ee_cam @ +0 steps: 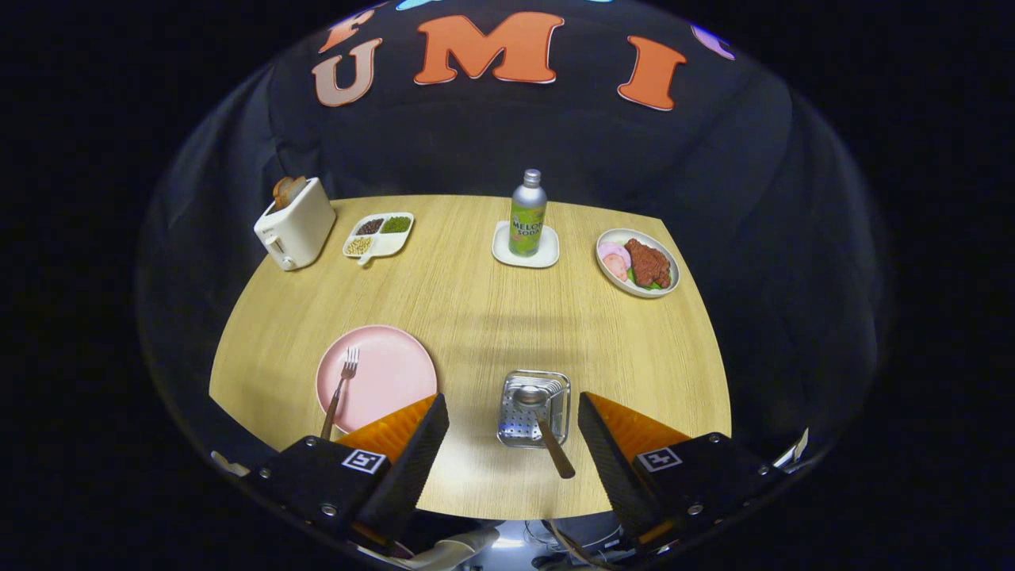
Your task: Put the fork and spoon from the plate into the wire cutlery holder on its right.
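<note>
Between the jaws: gripper (513,432) spread wide, wire cutlery holder (534,408) and leaning spoon (545,428) sit in the gap, untouched.
Near left: pink plate (377,377) with fork (340,392) just beside the left finger.
Centre: open counter (484,317), free passage.
Far edge: toaster (295,224), divided dish (378,235), bottle (527,212), food plate (637,262) line it.

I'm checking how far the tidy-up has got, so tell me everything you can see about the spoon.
The spoon looks like metal with a darker, brownish handle. It sits in the wire cutlery holder, bowl down inside the basket, handle leaning out over the near rim toward the gripper. It lies between the open fingers, neither of which touches it. The holder stands on the wooden table, right of the pink plate.
</note>
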Demonstrator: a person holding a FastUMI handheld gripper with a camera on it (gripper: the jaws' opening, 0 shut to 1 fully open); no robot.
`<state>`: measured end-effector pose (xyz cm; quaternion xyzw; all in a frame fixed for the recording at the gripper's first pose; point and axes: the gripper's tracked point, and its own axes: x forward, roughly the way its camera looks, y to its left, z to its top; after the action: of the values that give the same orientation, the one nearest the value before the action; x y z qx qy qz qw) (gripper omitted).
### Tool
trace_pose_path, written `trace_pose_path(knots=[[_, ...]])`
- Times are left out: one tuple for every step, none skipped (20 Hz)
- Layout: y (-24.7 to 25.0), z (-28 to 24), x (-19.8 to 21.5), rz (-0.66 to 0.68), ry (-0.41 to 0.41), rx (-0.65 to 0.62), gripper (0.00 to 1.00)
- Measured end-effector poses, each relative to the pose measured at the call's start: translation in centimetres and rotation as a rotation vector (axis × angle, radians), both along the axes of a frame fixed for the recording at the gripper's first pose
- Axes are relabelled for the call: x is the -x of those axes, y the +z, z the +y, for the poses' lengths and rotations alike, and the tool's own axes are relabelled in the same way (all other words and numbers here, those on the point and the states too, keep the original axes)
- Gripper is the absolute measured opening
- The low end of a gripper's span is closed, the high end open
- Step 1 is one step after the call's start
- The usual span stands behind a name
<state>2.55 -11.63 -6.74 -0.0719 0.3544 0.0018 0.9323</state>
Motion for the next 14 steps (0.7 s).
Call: trace_pose_path(knots=[[0.2,0.8,-0.3,-0.03,0.004,-0.008,0.99],[0.5,1.8,-0.7,-0.061,0.005,-0.013,0.99],[0.5,2.8,-1.1,-0.09,0.014,-0.02,0.99],[0.6,3.7,-1.4,-0.114,0.022,-0.023,0.99],[0.5,4.7,-1.6,-0.137,0.032,-0.02,0.99],[0.3,5.6,-2.0,-0.156,0.041,-0.009,0.99],[-0.1,6.6,-2.4,-0.179,0.048,0.0,0.99],[-0.7,7.8,-2.7,-0.189,0.059,0.002,0.99],[-1.4,8.9,-2.8,-0.197,0.065,0.006,0.99],[-1.9,9.9,-3.0,-0.212,0.073,0.014,0.99],[-2.6,11.0,-3.1,-0.218,0.081,0.013,0.99],[-3.6,12.6,-3.0,-0.212,0.096,-0.004,0.99],[-4.4,14.1,-2.9,-0.208,0.106,-0.03,0.99],[-5.3,15.4,-2.9,-0.204,0.111,-0.051,0.99]])
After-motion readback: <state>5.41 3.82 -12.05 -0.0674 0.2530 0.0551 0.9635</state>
